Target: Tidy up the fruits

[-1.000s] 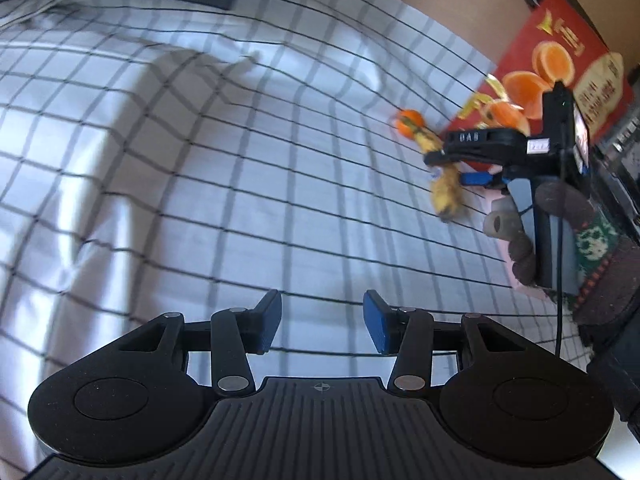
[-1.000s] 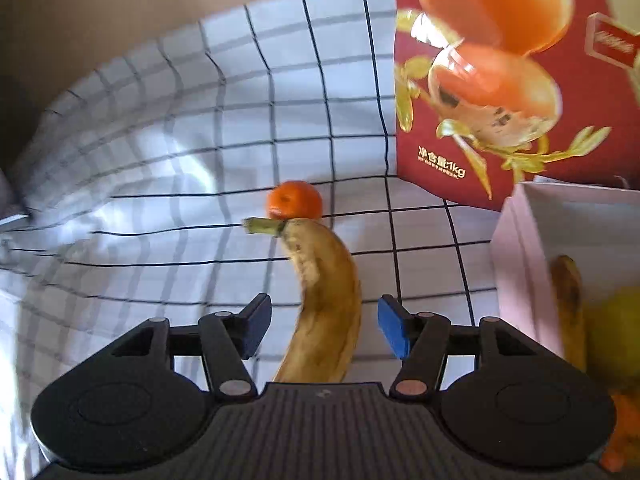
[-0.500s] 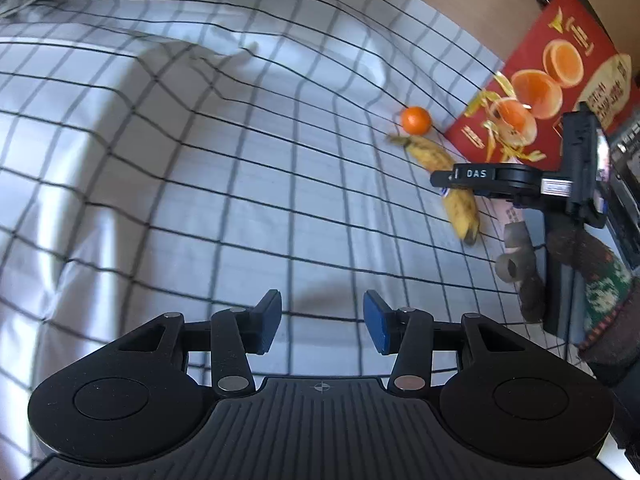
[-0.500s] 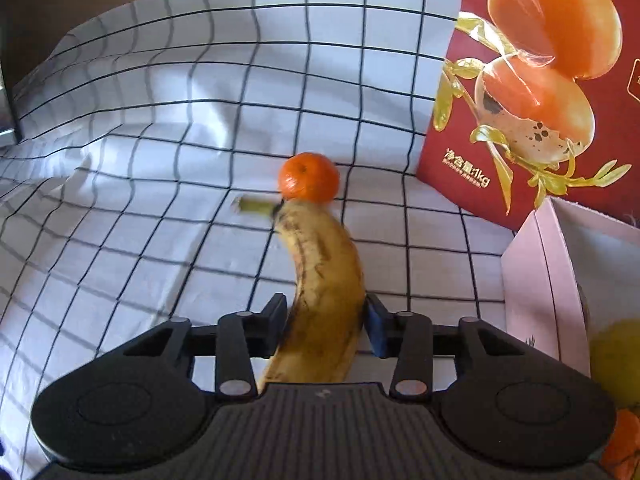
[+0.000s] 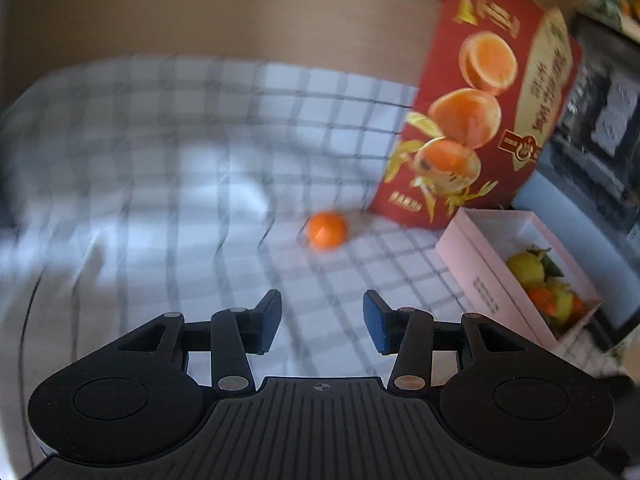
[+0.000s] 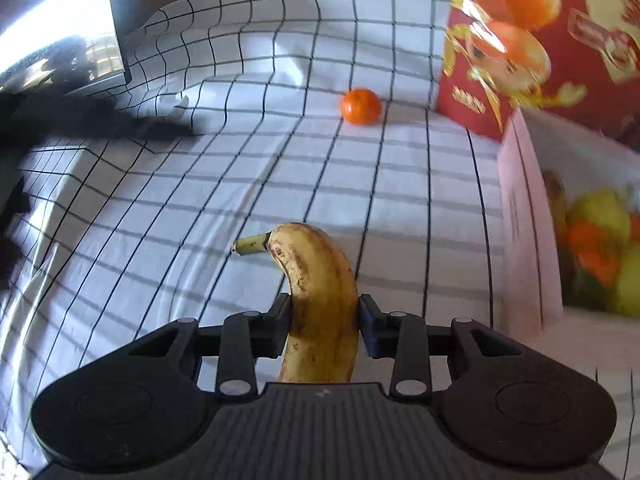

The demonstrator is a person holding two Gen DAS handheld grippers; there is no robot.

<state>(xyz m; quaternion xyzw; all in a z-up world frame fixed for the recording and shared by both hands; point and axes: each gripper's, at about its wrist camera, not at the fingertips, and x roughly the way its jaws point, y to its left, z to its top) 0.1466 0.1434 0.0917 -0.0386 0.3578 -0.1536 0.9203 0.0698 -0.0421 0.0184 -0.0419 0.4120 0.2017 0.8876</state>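
A spotted yellow banana (image 6: 320, 280) is held off the checked cloth, with my right gripper (image 6: 324, 320) shut on its middle and its stem pointing left. A small orange tangerine (image 6: 360, 106) lies on the cloth farther back, near the red carton. The pink box (image 6: 520, 220) at the right holds yellow and orange fruit and another banana. In the blurred left wrist view my left gripper (image 5: 320, 320) is open and empty. It is above the cloth, with the tangerine (image 5: 327, 229) a little ahead of it and the pink box (image 5: 480, 280) to its right.
A red carton printed with oranges (image 5: 480, 100) stands behind the box and also fills the upper right of the right wrist view (image 6: 560, 40). A dark screen (image 6: 60, 32) and a dark blurred shape (image 6: 80, 124) sit at the left. The cloth is wrinkled.
My right gripper closed on the banana and lifted it away from the tangerine. The left gripper swung round to face the tangerine and the pink box, and the right gripper left its view.
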